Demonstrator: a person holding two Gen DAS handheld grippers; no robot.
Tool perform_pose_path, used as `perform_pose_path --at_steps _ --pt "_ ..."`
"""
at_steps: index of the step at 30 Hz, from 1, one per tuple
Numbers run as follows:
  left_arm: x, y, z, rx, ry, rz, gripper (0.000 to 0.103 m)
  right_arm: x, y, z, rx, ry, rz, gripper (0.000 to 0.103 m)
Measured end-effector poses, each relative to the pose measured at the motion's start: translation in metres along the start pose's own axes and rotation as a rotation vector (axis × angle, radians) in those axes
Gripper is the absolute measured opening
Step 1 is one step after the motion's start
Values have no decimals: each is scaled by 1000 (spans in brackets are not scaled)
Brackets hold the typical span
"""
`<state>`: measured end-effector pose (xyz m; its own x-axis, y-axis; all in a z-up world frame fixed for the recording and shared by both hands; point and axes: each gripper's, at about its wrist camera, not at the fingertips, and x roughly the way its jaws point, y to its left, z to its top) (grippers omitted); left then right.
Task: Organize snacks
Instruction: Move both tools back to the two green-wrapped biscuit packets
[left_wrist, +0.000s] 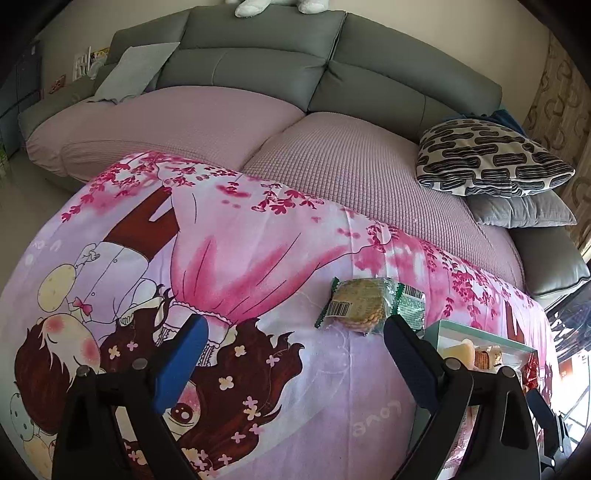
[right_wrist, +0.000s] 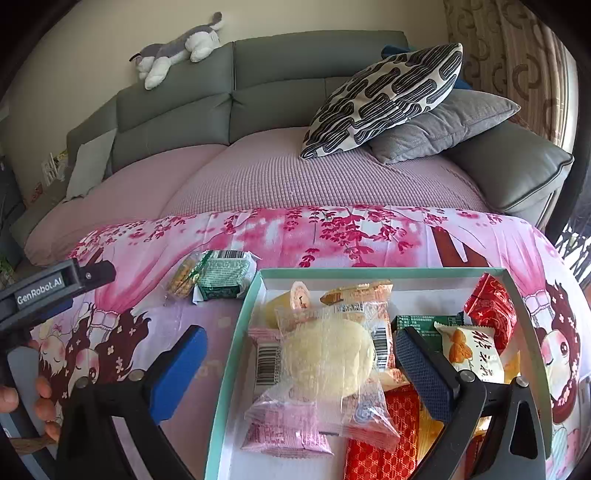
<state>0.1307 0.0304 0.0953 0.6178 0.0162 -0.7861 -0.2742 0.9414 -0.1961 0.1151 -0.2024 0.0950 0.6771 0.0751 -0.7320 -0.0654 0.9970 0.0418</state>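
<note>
Two green snack packets (left_wrist: 369, 304) are lying side by side on the tabletop (left_wrist: 332, 369), just outside the teal box (right_wrist: 236, 354) at its 10 o'clock corner. Inside the box, roughly ten wrapped snacks (right_wrist: 328, 354) are piling up. Left gripper (left_wrist: 295, 347) and right gripper (right_wrist: 301, 360) are both gaping wide, fingers holding nothing.

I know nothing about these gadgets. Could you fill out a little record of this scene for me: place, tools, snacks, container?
Place: table under a pink cartoon cloth, grey sofa behind
Left hand-held gripper: open, empty, above the cloth
Right hand-held gripper: open, empty, over the box
Container: teal-rimmed box, holding many wrapped snacks
Topmost snack in box: pale round bun in clear wrap
Snacks outside box: cracker pack and green pack, touching, beside the box's far left corner
</note>
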Motion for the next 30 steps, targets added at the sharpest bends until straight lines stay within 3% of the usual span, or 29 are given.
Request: perform_pose_path --at_steps 9,19,26,30 --pt "40 -12 16 19 80 -105 96 27 18 22 -38 -10 -18 103" --pt "86 -25 28 55 158 -143 96 52 23 34 -75 10 -41 103" --pt "103 -32 20 96 172 -110 96 57 21 35 -79 17 -55 103" --pt "107 -20 19 94 161 -30 96 59 24 34 -91 20 -56 103"
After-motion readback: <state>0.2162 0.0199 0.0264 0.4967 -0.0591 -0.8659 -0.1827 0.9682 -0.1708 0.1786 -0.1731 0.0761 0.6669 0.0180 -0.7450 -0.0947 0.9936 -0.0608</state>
